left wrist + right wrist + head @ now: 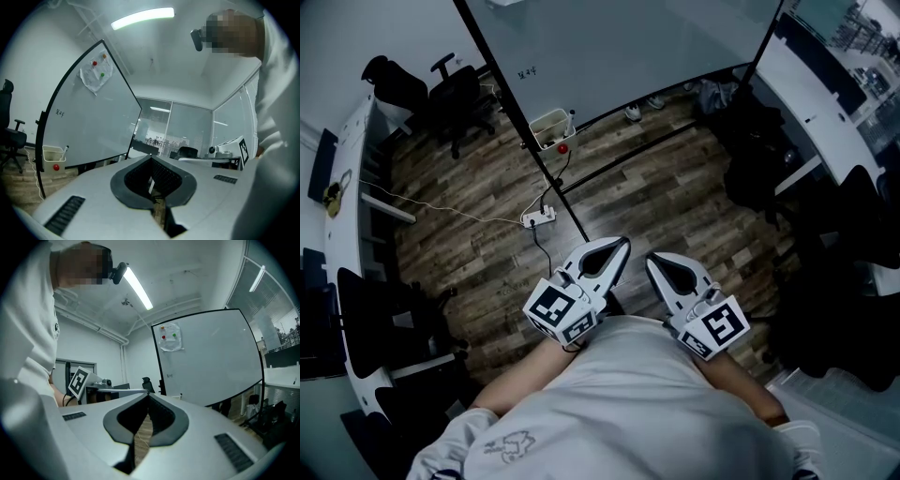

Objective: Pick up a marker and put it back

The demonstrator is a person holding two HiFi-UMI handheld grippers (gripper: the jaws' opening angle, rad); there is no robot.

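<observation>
A marker (65, 149) stands in a small white basket (51, 154) that hangs at the lower edge of the whiteboard (93, 117); a red knob (56, 167) sits on the basket's front. In the head view the basket (549, 128) is far ahead on the whiteboard stand, well beyond both grippers. My left gripper (623, 242) and right gripper (651, 258) are held close to my chest, side by side, pointing forward. Both are shut with nothing between the jaws: the left gripper (151, 157) and the right gripper (149, 394) show their tips meeting.
The whiteboard (609, 47) stands on a black frame over wood flooring. A power strip (538, 217) with a cable lies on the floor ahead. Office chairs (455, 94) stand at the back left, dark bags (759, 150) at the right, desks along both sides.
</observation>
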